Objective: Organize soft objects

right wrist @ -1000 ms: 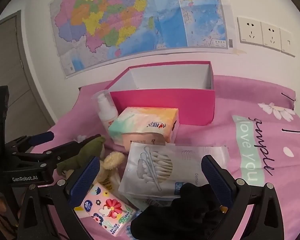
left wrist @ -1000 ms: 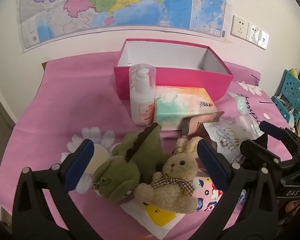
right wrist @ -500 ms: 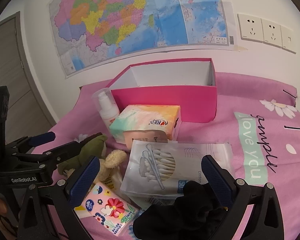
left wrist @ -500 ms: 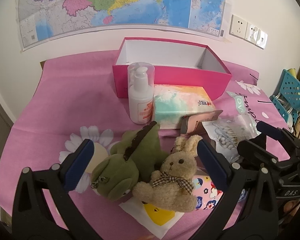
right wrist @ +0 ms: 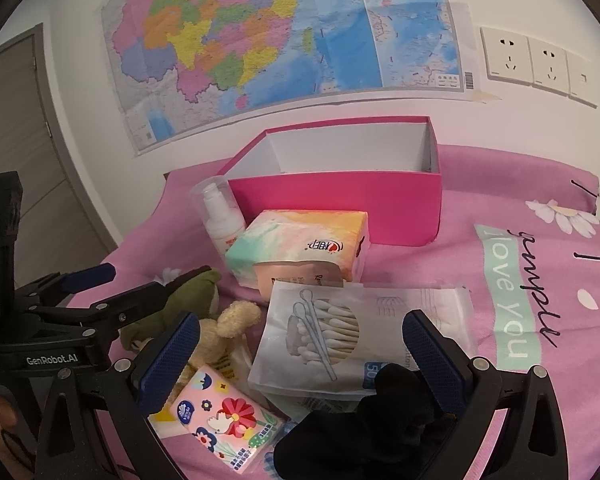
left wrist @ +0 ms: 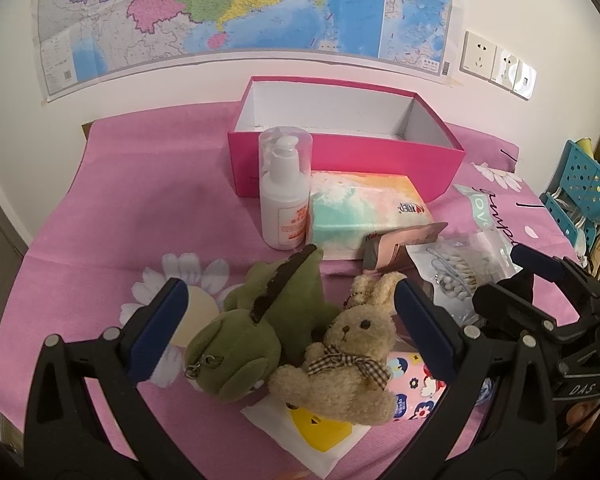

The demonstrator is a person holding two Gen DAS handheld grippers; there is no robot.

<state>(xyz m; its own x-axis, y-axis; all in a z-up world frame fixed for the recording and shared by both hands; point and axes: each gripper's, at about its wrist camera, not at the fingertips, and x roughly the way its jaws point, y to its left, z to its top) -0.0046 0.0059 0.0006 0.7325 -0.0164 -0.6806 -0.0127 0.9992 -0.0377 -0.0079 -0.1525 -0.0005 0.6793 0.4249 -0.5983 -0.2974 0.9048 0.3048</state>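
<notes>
A green plush dinosaur (left wrist: pixel 260 320) and a beige plush rabbit (left wrist: pixel 348 352) lie side by side on the pink cloth, between the fingers of my open left gripper (left wrist: pixel 292 320), which hovers just above them. An open pink box (left wrist: pixel 344 148) stands at the back, empty. My right gripper (right wrist: pixel 300 356) is open over a cotton swab bag (right wrist: pixel 340 336), with a black soft item (right wrist: pixel 380 420) below it. The dinosaur (right wrist: pixel 180 300) and rabbit (right wrist: pixel 228 324) also show in the right wrist view, beside my left gripper (right wrist: pixel 112 292).
A white pump bottle (left wrist: pixel 284 196) and a pastel tissue pack (left wrist: pixel 360 212) stand in front of the box. A pink pouch (left wrist: pixel 400 244), a floral tissue pack (right wrist: pixel 224 420) and a yellow and white card (left wrist: pixel 312 428) lie nearby. A blue basket (left wrist: pixel 580 192) is at the right.
My left gripper has edged slightly forward over the two plush toys. The right gripper has shifted a little; the objects have not moved.
</notes>
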